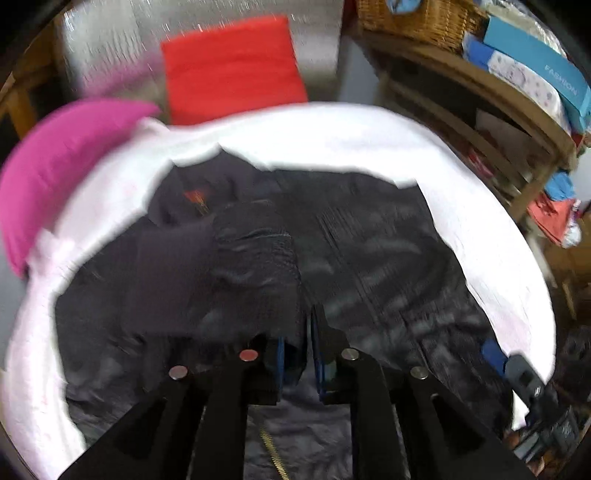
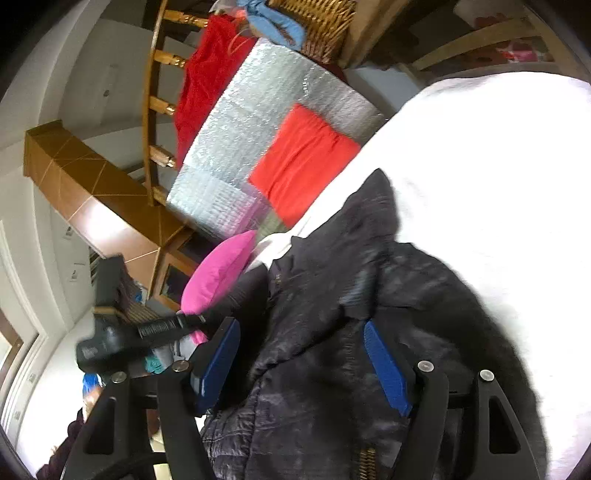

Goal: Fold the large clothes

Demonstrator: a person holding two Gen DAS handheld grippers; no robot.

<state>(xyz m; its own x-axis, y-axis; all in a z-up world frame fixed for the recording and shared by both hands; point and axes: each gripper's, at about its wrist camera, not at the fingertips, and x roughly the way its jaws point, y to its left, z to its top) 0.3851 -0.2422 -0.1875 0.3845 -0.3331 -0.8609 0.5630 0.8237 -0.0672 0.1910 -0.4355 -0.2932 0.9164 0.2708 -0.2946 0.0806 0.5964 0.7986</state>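
A large black padded jacket (image 1: pixel 369 258) with a gold zipper lies on a white sheet (image 1: pixel 332 129). My left gripper (image 1: pixel 301 328) is shut on a sleeve (image 1: pixel 229 273) of the jacket and holds it lifted over the jacket body. In the right wrist view the jacket (image 2: pixel 351 314) lies bunched on the white sheet (image 2: pixel 480 166). My right gripper (image 2: pixel 299 332) is open, its blue pads (image 2: pixel 384 362) either side of the jacket's fabric. The left gripper's black body (image 2: pixel 122 339) shows at the left of that view.
A pink pillow (image 1: pixel 55 177) and a red folded cloth (image 1: pixel 232 70) on a silver mat (image 2: pixel 258 122) lie beyond the sheet. Wooden shelves (image 1: pixel 498 122) with boxes and a wicker basket (image 1: pixel 417 18) stand at the right. A wooden railing (image 2: pixel 155 110) stands at the left.
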